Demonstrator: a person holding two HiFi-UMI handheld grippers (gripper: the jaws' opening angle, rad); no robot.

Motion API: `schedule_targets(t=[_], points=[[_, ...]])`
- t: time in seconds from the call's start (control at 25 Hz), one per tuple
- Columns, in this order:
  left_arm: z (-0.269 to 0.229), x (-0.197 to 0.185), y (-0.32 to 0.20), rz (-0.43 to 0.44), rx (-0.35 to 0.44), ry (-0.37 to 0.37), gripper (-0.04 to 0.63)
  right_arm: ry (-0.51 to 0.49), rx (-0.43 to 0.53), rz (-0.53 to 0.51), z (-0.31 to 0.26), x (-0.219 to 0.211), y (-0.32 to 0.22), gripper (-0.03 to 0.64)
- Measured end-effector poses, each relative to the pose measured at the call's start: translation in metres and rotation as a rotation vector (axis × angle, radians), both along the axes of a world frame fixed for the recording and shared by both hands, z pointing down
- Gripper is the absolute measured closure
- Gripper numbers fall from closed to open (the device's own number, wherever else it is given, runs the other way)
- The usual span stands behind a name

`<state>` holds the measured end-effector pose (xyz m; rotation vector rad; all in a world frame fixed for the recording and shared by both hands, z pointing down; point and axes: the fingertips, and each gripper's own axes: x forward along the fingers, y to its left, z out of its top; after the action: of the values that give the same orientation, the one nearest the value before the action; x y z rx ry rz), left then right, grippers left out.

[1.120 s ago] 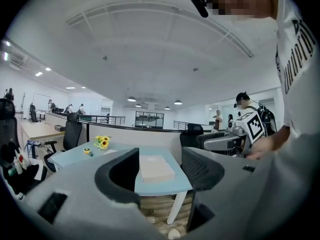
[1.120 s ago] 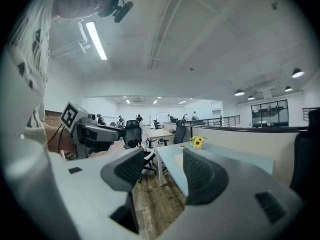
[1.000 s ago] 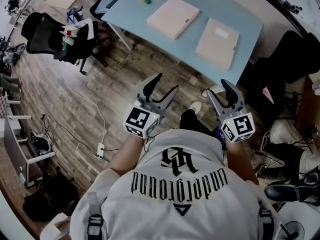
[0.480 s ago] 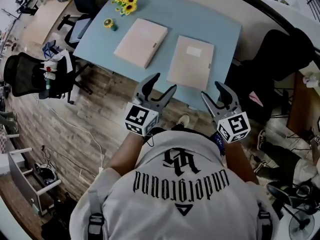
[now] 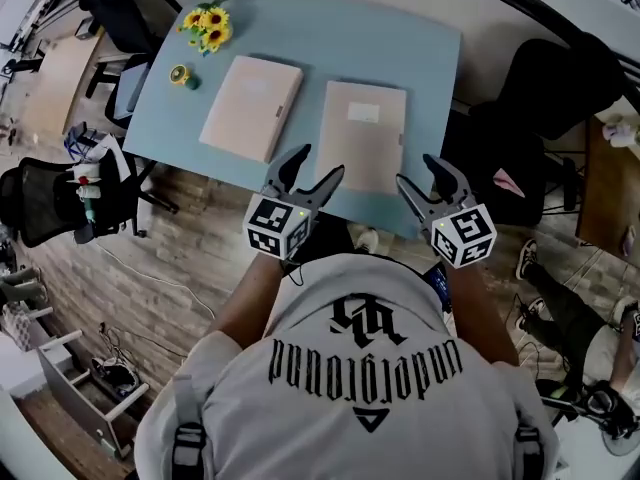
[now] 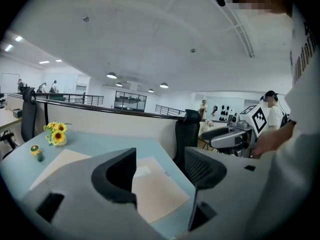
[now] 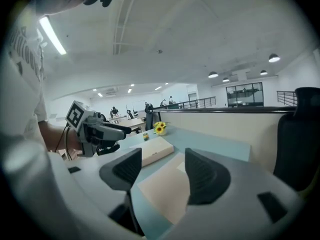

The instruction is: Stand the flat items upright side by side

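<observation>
approach step: left gripper (image 5: 317, 165) and right gripper (image 5: 420, 173) hover at the table's (image 5: 400, 38) near edge, jaws just opening, nothing between. left folder (image 5: 250, 106) and right folder (image 5: 362, 133) lie flat mid-table. next likely calls for pinching an edge.

We can read only one word, "underground", printed in gothic letters across the white shirt (image 5: 365, 368) and upside down to us, while the white label (image 5: 363, 113) on the nearer folder (image 5: 360, 158) is too small for us to read.
</observation>
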<state>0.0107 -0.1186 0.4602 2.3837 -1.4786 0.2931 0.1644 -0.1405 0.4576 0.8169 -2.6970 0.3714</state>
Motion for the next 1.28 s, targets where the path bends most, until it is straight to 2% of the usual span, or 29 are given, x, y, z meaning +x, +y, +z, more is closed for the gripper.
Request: schedule_targets(t=[0.16,0.36,0.6,0.84,1.12,1.28], points=[[0.035,-0.013,-0.035,0.016,-0.097,0.008,0.279,0.048,-0.098,0.029,0.035,-0.008,-0.033,0.334],[0.104,-0.033,-0.075,0.063,-0.256,0.002,0.273,0.103,-0.207,0.072,0.091,-0.023,-0.077,0.327],[0.184,-0.053,-0.101,0.106,-0.447,0.058,0.268,0.172,-0.354,0.142,0.171,-0.028,-0.112,0.324],[0.247,-0.06,-0.114,0.117,-0.607,0.104,0.259,0.256,-0.527,0.193,0.244,-0.018,-0.119,0.305],[0.294,-0.046,-0.118,0.122,-0.743,0.146,0.255,0.218,-0.684,0.225,0.288,-0.011,-0.123,0.305],[0.302,-0.039,-0.119,0.129,-0.773,0.156,0.256,0.179,-0.74,0.213,0.296,-0.013,-0.122,0.311]])
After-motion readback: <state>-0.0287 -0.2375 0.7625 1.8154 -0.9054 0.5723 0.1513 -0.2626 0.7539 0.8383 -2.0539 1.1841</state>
